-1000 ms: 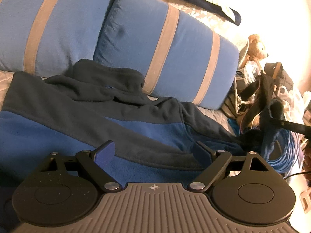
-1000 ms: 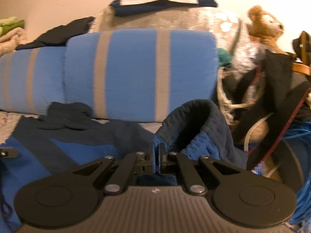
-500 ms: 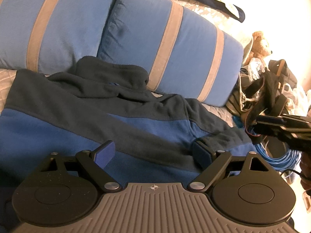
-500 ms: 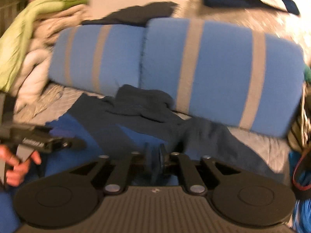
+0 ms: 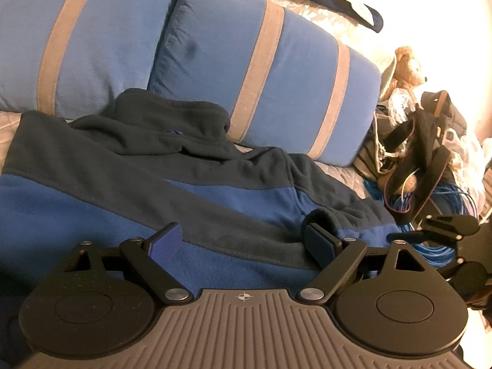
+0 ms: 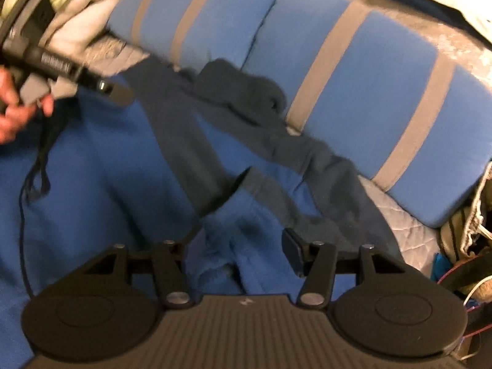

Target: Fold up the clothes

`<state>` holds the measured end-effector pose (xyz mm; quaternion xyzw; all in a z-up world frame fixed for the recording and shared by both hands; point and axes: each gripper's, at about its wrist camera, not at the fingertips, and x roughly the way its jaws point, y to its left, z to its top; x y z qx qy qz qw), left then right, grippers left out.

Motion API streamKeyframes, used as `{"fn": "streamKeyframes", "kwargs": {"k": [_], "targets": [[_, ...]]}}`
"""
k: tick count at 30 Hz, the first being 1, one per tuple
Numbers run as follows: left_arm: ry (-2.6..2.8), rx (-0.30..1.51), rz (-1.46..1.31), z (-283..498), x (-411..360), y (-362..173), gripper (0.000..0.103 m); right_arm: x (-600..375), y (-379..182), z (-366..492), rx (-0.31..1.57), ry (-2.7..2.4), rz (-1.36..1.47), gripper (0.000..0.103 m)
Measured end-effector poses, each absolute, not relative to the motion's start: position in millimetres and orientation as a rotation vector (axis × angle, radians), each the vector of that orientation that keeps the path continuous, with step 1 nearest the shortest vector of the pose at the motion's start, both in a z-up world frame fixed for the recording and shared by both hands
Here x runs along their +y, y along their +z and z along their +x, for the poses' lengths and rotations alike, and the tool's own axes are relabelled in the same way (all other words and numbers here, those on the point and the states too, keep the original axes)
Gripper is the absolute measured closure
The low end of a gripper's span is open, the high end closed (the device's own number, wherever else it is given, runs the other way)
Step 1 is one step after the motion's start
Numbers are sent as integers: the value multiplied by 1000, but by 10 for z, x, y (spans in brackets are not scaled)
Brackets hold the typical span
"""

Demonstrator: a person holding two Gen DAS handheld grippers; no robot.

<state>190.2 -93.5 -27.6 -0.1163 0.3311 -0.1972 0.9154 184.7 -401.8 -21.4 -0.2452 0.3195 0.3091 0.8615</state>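
Note:
A blue and dark grey fleece jacket (image 5: pixel 129 190) lies spread on the bed, its collar against the striped cushions. My left gripper (image 5: pixel 243 243) hovers open over the jacket's body, nothing between its fingers. In the right wrist view the jacket (image 6: pixel 101 169) fills the lower left, and its sleeve (image 6: pixel 323 184) lies draped across the body. My right gripper (image 6: pixel 243 249) is just above the sleeve's blue end, its jaws opening, pads off the cloth. The left gripper's body (image 6: pixel 61 67) and the hand holding it show at upper left there. The right gripper (image 5: pixel 442 230) shows at the left view's right edge.
Two blue cushions with grey stripes (image 5: pixel 276 70) stand behind the jacket. A heap of bags, straps and blue cable coils (image 5: pixel 430 184) with a teddy bear (image 5: pixel 406 64) sits at the right. Folded light clothes (image 6: pixel 77 9) are stacked at the far left.
The right gripper was shut on the raised sleeve; it carried the sleeve left over the jacket, sank, rolled, and its jaws opened. The sleeve now lies flat. The left gripper stayed put.

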Motion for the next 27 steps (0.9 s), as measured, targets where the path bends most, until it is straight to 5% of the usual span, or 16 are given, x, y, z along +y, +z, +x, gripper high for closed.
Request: {"fn": "streamKeyframes", "kwargs": {"k": [18, 21, 22, 27], "targets": [[-410, 700, -218, 1916, -975, -308, 15, -3688, -419, 2178, 776, 812, -675, 41], [-402, 701, -218, 1909, -969, -311, 15, -3651, -457, 2244, 820, 813, -699, 58], [-400, 702, -218, 1910, -966, -315, 15, -3644, -474, 2251, 833, 812, -698, 74], [-376, 723, -211, 1929, -976, -347, 15, -3636, -467, 2185, 794, 747, -684, 86]]}}
